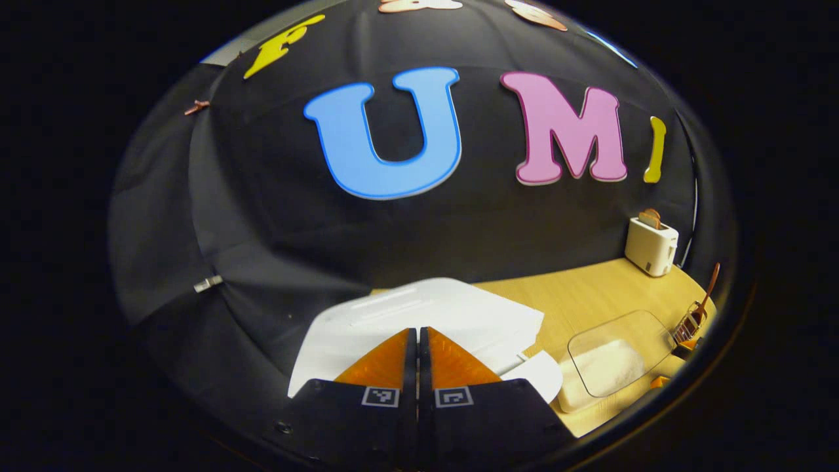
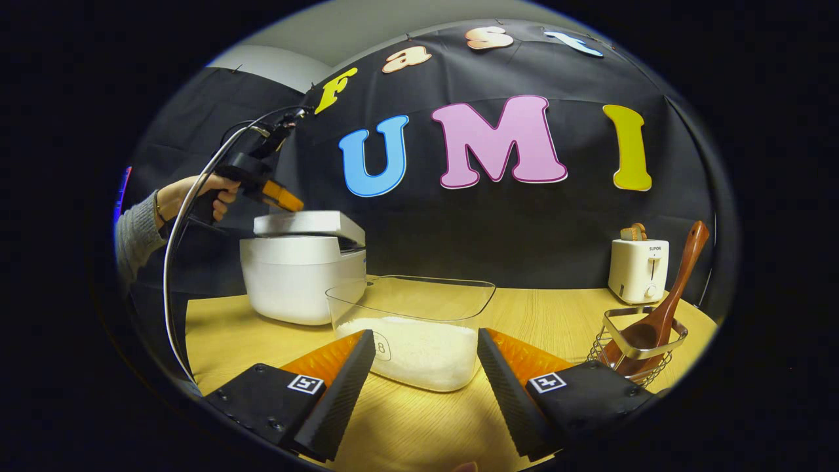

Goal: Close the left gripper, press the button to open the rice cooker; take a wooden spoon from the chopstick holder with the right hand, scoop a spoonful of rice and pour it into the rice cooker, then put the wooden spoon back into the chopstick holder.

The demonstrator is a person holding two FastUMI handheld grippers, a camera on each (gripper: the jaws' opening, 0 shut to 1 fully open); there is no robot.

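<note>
- In the left gripper view, the left gripper (image 1: 417, 334) has its fingers pressed together with nothing between them, the tips lying over the white lid of the rice cooker (image 1: 426, 311).
- In the right gripper view, that same gripper (image 2: 293, 202), held by a hand (image 2: 200, 193) in a grey sleeve, has its tip at the top of the lid; the lid sits slightly raised above the cooker body (image 2: 301, 278), with a dark gap showing on the side nearer the container.
- The right gripper (image 2: 426, 351) has its fingers spread wide and grips nothing; it hangs just over the counter (image 2: 419, 426).
- Straight ahead between those fingers stands a clear plastic container (image 2: 409, 328) with white rice (image 2: 419, 351) across its bottom.
- The rice cooker is beyond the left finger, farther back on the counter.
- Just beyond the right finger is the wire chopstick holder (image 2: 639, 347), with the wooden spoon (image 2: 662, 308) standing in it, bowl down and handle leaning up and to the right.
- A white toaster (image 2: 639, 269) with bread in its slot stands farther back, behind the holder.
- From the left gripper's fingers, the container (image 1: 619, 354), the holder (image 1: 688, 324) and the toaster (image 1: 651, 246) all lie off to the right.
</note>
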